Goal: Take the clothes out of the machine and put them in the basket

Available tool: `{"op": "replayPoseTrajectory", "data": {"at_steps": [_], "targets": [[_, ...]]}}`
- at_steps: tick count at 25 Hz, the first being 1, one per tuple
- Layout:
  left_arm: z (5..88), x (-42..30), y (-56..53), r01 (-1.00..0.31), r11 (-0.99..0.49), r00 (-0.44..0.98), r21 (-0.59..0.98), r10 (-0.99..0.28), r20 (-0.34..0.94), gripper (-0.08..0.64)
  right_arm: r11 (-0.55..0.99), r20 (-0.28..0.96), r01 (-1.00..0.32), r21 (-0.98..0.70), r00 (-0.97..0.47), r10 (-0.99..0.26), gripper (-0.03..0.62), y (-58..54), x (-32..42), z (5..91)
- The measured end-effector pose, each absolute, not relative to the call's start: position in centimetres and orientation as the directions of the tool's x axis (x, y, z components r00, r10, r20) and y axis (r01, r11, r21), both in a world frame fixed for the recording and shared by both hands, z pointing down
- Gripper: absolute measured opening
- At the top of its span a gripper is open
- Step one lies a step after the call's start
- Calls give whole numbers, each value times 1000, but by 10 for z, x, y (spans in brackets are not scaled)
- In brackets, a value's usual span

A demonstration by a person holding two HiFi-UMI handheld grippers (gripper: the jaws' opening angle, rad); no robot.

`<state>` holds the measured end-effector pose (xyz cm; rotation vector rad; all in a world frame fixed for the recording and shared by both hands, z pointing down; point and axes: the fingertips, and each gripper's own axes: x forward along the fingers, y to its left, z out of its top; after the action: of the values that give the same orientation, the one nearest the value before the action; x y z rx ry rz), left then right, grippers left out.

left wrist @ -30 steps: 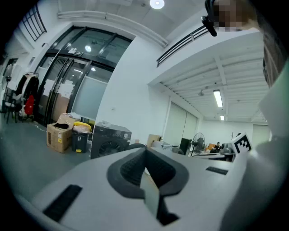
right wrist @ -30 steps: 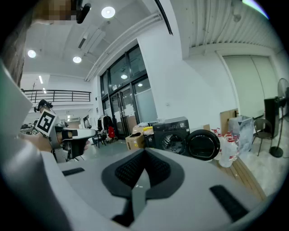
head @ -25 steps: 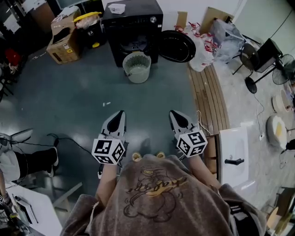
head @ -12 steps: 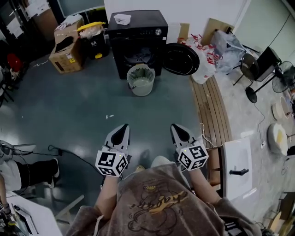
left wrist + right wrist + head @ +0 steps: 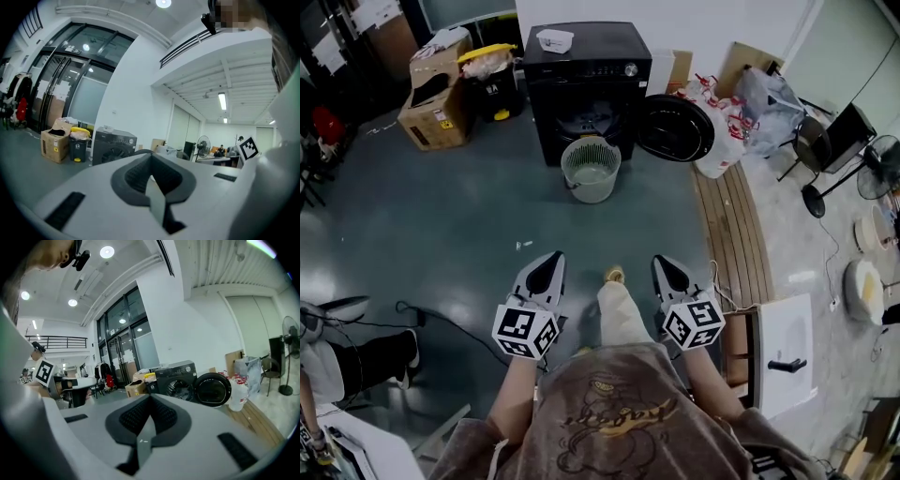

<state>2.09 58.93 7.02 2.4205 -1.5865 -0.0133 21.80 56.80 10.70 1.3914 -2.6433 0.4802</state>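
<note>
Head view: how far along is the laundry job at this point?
Done: the door of the machine stands open, and the basket sits right in front of it. In hand: nothing. The left gripper and the right gripper are both shut and empty, well short of the machine. Left: apparently the whole unloading into the basket.

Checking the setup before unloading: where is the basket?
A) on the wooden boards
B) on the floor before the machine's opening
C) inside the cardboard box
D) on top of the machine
B: the basket stands on the floor just in front of the machine, beside its open door.
</note>
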Motion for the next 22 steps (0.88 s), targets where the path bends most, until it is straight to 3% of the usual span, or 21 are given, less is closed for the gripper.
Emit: {"op": "replayPoseTrajectory", "data": {"at_steps": [22], "targets": [[56, 11, 287, -933, -284, 324, 221, -930, 172, 5, 627, 248, -738, -250, -675, -695, -3, 242, 193, 95]]}}
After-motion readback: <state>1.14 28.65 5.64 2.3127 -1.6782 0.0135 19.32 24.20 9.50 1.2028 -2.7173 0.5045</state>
